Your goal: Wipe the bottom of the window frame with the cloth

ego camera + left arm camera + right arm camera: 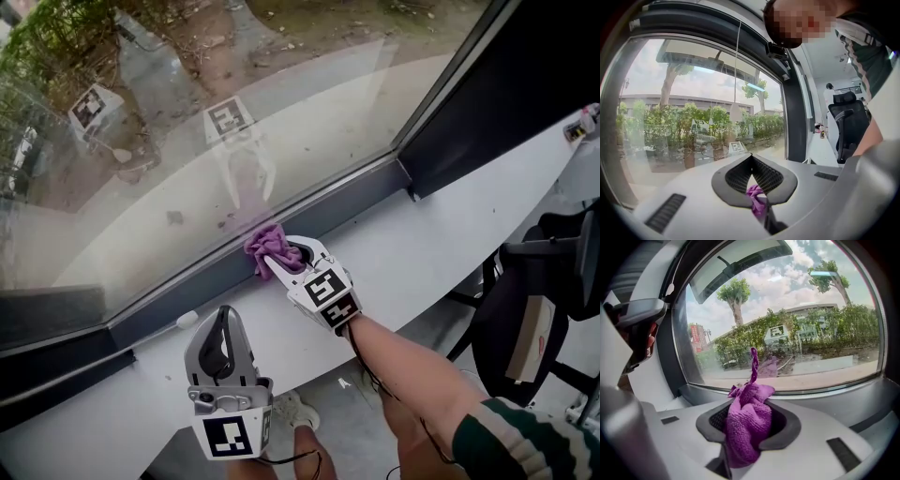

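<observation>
Cloth at the window frame, gripped in the right tool

The right tool (283,260) is clamped on a bunched purple cloth (268,242), which appears to press against the bottom of the window frame (356,199) about midway along its visible run, just below the glass (187,178). That dark strip has its long axis on a diagonal, from the lower left of the head view to the upper right, so I judge the wipe must travel along that line, not across it. The right tool is the nearer one. The left tool (223,323) hangs at lower centre over the white surface (441,244), apart from the frame, jaws together at the tips. A purple scrap (757,199) shows behind them; whether it is pinched I cannot tell.
</observation>
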